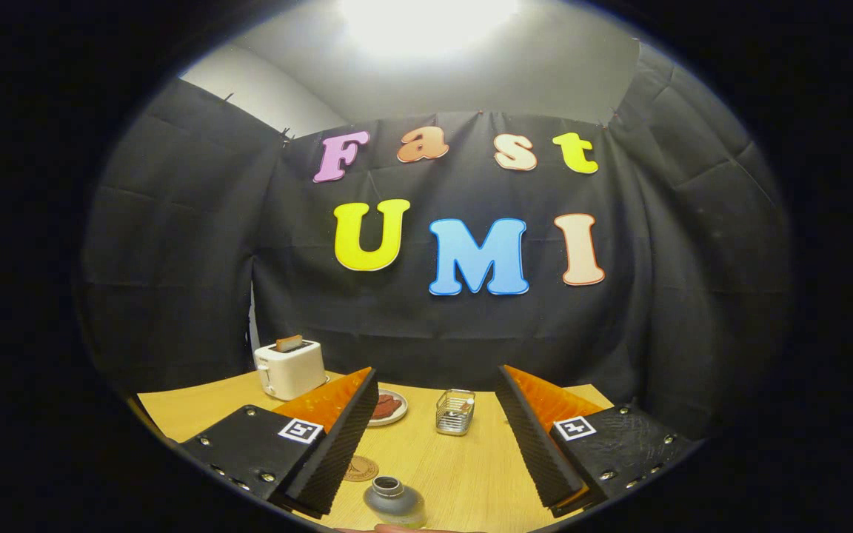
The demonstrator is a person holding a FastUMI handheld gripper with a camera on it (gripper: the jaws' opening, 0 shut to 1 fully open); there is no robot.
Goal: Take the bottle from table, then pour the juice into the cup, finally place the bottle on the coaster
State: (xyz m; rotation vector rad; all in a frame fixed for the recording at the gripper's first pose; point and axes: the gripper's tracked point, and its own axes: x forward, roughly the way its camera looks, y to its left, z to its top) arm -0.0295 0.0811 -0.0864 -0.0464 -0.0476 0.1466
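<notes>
Table [463,474]: a light wooden top, reaching back to the black cloth wall; everything else stands or lies on it.
Gripper [434,437]: its 2 fingers are spread wide apart with nothing between them but bare table and the things farther back; neither finger touches anything.
Toaster [290,368]: white, at the far left corner of the table, beyond the left finger, with 1 slice of toast sticking up from its slot.
Bottle [395,501]: grey, with a dark open neck, standing upright on the table close in, between the fingers and nearer the left one, apart from both.
Plate [391,407]: small and pale, with reddish-brown pieces on it, just beyond the left fingertip, partly hidden by that finger.
Wire basket [455,411]: small, metal, square-sided, between the 2 fingers and well beyond the bottle; something small sits inside, too small to tell.
Coaster [361,468]: round, brown, flat on the table just beside the left finger, a little beyond the bottle and apart from it.
</notes>
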